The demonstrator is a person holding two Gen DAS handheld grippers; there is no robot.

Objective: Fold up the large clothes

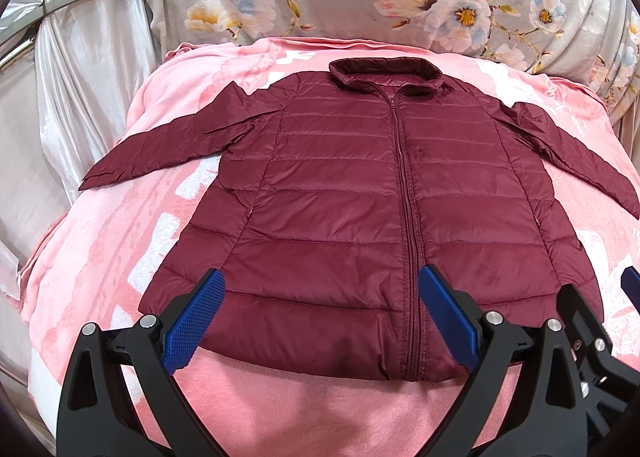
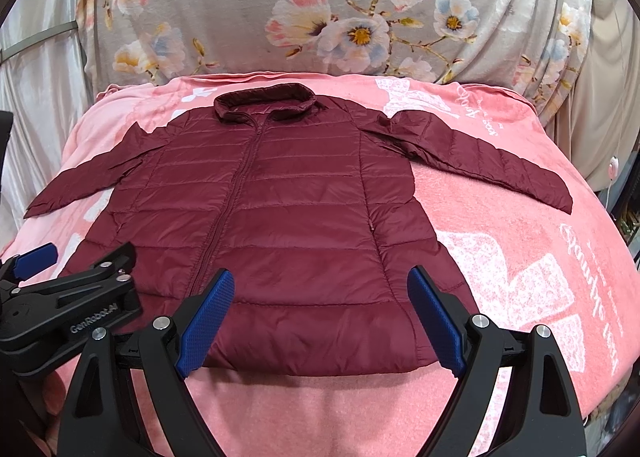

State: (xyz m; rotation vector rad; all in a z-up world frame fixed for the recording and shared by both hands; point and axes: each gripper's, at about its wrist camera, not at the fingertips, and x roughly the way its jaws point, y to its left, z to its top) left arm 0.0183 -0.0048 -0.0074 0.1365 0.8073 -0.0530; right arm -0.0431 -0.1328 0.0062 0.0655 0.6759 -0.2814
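A maroon quilted jacket point(image 1: 344, 193) lies flat and zipped, front up, on a pink blanket point(image 1: 120, 241), collar away from the cameras and hem nearest them. Its left-lying sleeve point(image 1: 160, 149) stretches out sideways toward the silvery curtain point(image 1: 80, 69); the other sleeve point(image 2: 480, 153) angles out toward the right edge of the blanket. Behind the collar rises a grey floral cloth point(image 2: 320, 9).

The left tongs point(image 1: 320, 321) hover over the hem with their blue pads point(image 1: 196, 325) spread wide, gripping nothing; the zipper's lower end runs just inside the right-hand pad. They point forward along the jacket toward the collar, tilted down at the fabric.

The right tongs point(image 2: 320, 325) sit just beside them, likewise gaping wide and empty, poised above the hem's right half, their pads point(image 2: 436, 321) framing the jacket's lower right panel. In the right wrist view the left tongs' black body shows close at the lower left, both held level with each other.
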